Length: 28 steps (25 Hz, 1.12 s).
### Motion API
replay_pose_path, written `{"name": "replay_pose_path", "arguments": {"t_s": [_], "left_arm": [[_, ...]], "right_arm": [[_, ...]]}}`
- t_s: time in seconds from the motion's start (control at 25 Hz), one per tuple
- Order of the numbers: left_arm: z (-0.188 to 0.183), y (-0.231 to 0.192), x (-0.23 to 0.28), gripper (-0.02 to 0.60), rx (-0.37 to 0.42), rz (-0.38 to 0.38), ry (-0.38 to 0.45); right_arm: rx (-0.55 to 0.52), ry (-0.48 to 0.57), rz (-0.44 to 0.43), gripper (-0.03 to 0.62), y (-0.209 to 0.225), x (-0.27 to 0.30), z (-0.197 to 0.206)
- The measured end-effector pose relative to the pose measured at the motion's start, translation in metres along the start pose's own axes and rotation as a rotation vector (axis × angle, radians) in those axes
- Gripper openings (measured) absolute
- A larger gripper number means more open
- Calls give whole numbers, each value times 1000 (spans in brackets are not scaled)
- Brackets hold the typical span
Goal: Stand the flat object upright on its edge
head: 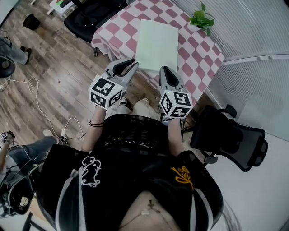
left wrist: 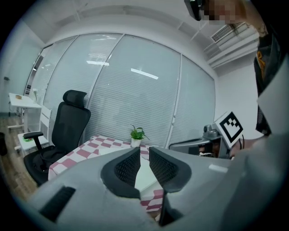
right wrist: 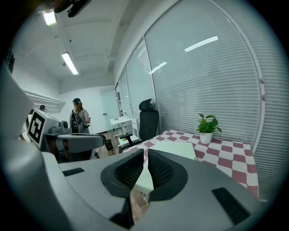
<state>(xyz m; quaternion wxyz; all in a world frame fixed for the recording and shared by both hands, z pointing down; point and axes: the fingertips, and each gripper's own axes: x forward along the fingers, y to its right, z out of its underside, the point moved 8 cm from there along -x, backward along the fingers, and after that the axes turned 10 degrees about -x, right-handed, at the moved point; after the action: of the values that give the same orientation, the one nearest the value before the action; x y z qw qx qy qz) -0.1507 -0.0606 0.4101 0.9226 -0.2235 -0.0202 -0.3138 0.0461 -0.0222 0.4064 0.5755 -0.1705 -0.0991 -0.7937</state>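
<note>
A pale green flat board (head: pixel 156 43) lies flat on the pink-and-white checked table (head: pixel 194 54), its near edge at the table's front. My left gripper (head: pixel 129 64) hovers just short of the board's near left corner, shut with nothing in it. My right gripper (head: pixel 165 71) hangs by the near right corner, also shut and empty. In the left gripper view the closed jaws (left wrist: pixel 144 152) point at the board (left wrist: pixel 147 178). From the right gripper view the jaws (right wrist: pixel 145 155) point along the board (right wrist: pixel 174 149), and neither gripper touches it.
A small potted plant (head: pixel 202 20) stands at the table's far right corner. One black office chair (head: pixel 90 13) sits beyond the table's left side, another (head: pixel 232 137) to my right. Glass walls with blinds (head: pixel 253 31) run behind the table. Cables (head: pixel 40 113) lie on the wood floor at left.
</note>
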Motion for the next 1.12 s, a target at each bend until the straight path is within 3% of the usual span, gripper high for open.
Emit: {"name": "replay_pose_path", "arguments": {"t_s": [0.64, 1.12], "left_arm": [[-11, -27, 65, 69, -5, -18, -71], [-2, -62, 123, 71, -7, -70, -207]], "right_arm": [[88, 19, 3, 35, 77, 50, -8], [159, -43, -4, 35, 155, 93, 12]]}}
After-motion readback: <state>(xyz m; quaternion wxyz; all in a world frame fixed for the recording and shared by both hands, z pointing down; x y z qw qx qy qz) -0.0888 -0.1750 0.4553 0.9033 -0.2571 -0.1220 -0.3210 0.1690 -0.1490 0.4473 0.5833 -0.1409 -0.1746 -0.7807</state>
